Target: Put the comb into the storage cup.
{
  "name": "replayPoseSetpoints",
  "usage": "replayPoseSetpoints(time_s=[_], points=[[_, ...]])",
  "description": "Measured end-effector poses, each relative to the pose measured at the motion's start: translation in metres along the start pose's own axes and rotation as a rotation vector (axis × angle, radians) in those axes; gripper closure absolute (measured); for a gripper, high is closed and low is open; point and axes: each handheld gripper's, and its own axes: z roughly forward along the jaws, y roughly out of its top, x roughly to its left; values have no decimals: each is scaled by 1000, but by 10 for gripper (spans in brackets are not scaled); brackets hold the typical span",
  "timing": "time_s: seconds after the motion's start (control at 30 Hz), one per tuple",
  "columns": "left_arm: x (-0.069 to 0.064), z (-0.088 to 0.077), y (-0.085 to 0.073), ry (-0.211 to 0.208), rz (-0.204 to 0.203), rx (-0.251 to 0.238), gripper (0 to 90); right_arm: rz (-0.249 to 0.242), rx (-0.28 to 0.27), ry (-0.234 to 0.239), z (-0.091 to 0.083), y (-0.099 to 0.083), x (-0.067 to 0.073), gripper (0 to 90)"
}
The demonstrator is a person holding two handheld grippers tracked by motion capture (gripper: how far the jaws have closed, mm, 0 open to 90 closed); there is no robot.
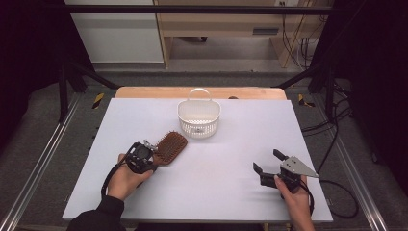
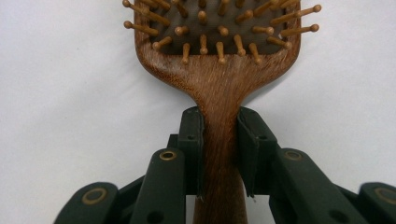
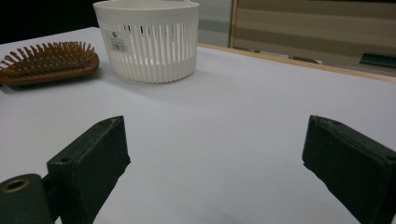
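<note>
- Left claw (image 2: 219,154) pinches the hairbrush (image 2: 219,70) handle, just beside the basket (image 1: 198,118).
- Right claw (image 3: 215,172) spread, idle.
- Next, probably – lift brush over basket rim.

A small white sticker with dark print sits on the wall of the white basket (image 3: 148,44) near the table's far edge, too blurred to read.

You see a brown wooden hairbrush (image 2: 219,88) with tan bristles on a dark pad, a white slatted basket (image 3: 148,41) bearing a barcode label, a pale lavender-white table (image 1: 231,159), and black grippers (image 1: 143,157).
</note>
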Motion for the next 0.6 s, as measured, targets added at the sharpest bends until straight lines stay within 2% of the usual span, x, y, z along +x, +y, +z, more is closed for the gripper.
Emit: replayPoseSetpoints(time_s=[0.07,0.1,0.17,0.3,0.37,0.6], points=[[1,-1,-3,1,-8,-22,725,-2,0,0,0,0,0,72],[0,-1,-4,5,2,-35,725,-1,0,0,0,0,0,72],[0,-4,-8,17,14,-80,725,-3,-1,0,0,0,1,72],[-1,-13,-14,33,8,-176,725,-2,0,-2,0,0,1,70],[-2,-16,-19,55,-9,-220,725,-2,-1,-1,0,0,2,69],[-6,-19,-38,45,-51,-382,725,15,-26,-2,-2,2,5,65]])
